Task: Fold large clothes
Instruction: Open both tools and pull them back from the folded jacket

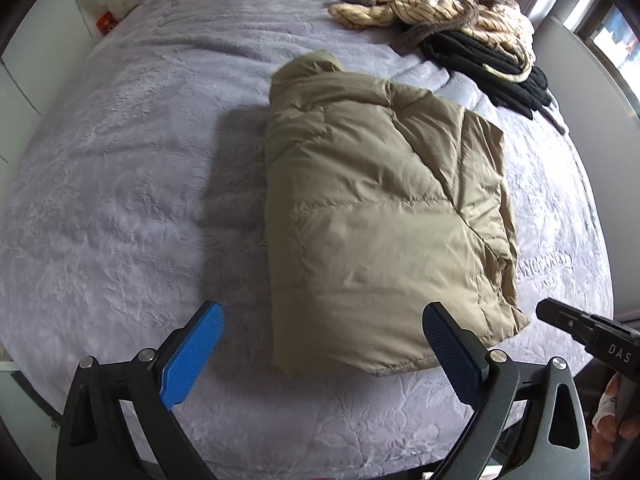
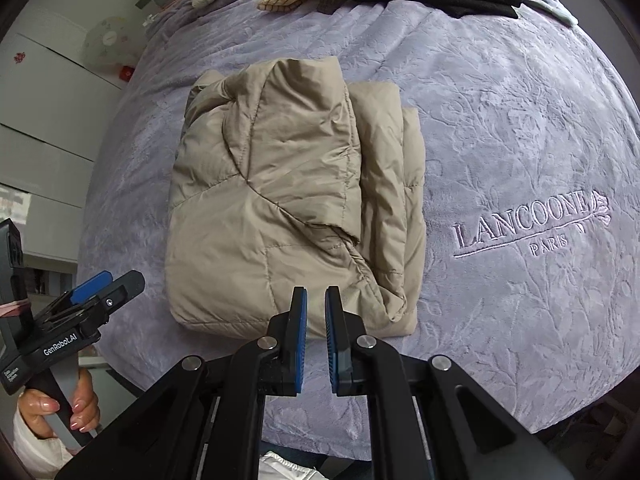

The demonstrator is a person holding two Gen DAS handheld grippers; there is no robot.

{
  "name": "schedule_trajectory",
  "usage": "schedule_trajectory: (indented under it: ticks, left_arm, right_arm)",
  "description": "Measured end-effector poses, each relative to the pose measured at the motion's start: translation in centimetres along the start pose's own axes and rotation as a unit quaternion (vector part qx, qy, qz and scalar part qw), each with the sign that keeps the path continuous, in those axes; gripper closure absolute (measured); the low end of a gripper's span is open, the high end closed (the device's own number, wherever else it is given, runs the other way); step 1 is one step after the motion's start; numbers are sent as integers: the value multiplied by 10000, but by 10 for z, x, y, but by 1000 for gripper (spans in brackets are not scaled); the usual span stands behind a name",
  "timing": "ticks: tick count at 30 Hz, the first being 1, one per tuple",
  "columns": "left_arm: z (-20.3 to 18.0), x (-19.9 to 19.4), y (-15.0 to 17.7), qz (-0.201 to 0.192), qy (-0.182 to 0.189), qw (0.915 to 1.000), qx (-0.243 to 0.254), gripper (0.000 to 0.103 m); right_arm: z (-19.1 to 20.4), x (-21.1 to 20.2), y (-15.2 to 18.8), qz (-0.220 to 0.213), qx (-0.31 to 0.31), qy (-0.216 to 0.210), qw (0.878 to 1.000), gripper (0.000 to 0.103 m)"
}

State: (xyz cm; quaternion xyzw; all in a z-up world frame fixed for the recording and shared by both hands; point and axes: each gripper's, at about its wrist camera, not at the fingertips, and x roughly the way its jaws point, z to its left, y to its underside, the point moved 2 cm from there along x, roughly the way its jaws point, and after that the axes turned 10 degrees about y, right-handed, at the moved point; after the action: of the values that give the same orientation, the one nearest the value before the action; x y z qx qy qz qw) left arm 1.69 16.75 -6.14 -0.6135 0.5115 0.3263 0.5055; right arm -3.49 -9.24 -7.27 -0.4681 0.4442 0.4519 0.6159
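A tan puffer jacket (image 1: 372, 208) lies folded into a thick rectangular bundle on the lilac bed cover (image 1: 120, 184); it also shows in the right wrist view (image 2: 280, 200). My left gripper (image 1: 324, 344) is wide open and empty, its blue pads astride the bundle's near edge, held above the bed. My right gripper (image 2: 316, 320) is nearly closed with a narrow gap, holding nothing, just off the bundle's near edge. The right gripper's tip shows in the left wrist view (image 1: 560, 320); the left gripper shows in the right wrist view (image 2: 100, 288).
A heap of black and cream patterned clothes (image 1: 472, 32) lies at the far side of the bed. White cupboards (image 2: 40, 128) stand at the left. The cover carries embroidered lettering (image 2: 528, 224) to the right of the jacket.
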Motion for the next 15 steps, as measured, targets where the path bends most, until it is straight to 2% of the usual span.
schedule_trajectory:
  ticks: [5, 10, 12, 14, 15]
  left_arm:
    - [4, -9, -1, -169, -116, 9998, 8, 3]
    - [8, -17, -4, -200, 149, 9996, -124, 3]
    - [7, -19, -4, -187, 111, 9997, -125, 3]
    - [6, -22, -4, -237, -45, 9997, -89, 1]
    - [6, -24, -4, -273, -126, 9995, -66, 1]
  right_arm:
    - [6, -2, -1, -3, -22, 66, 10000, 93]
    - [10, -11, -4, -118, -43, 158, 9998, 93]
    - [13, -16, -6, -198, -76, 228, 9995, 93]
    - [16, -21, -8, -273, -107, 274, 9992, 89]
    - [17, -24, -8, -316, -126, 307, 9989, 80]
